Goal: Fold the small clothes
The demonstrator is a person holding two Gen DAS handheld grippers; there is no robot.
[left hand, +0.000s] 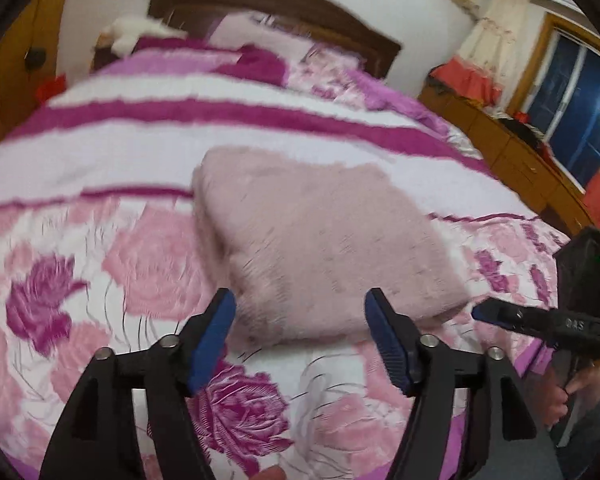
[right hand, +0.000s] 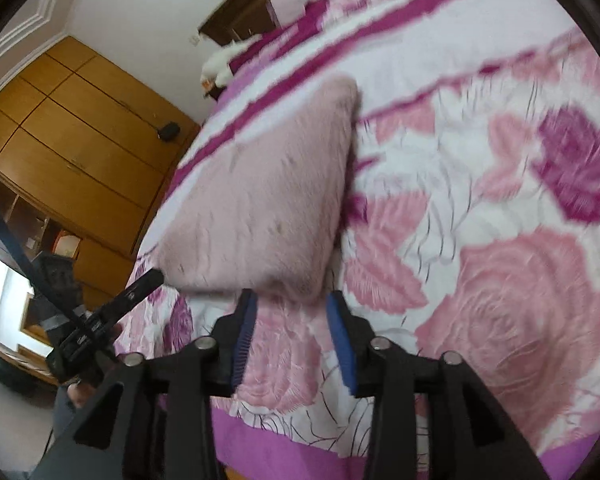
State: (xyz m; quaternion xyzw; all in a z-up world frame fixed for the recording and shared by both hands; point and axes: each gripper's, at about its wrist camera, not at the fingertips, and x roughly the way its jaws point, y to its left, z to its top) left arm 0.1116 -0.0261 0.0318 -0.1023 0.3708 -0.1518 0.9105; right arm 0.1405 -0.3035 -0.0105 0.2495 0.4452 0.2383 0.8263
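Pale pink fuzzy folded garment [left hand: 320, 240] lying flat on rose-patterned quilted bedspread [left hand: 100, 280]. Left gripper [left hand: 300, 336] and right gripper [right hand: 290, 336] both hovering beside its near edge, jaws apart, gripping nothing. Risking bunching the plush layers if pinching only the top one.

The right tool [left hand: 485, 313] carries white lettering reading roughly "OAS", blurred.

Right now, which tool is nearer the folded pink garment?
Neither clearly. The left tool hangs open at the folded pink garment's near edge; the right tool is open just short of its near corner. Neither touches it.
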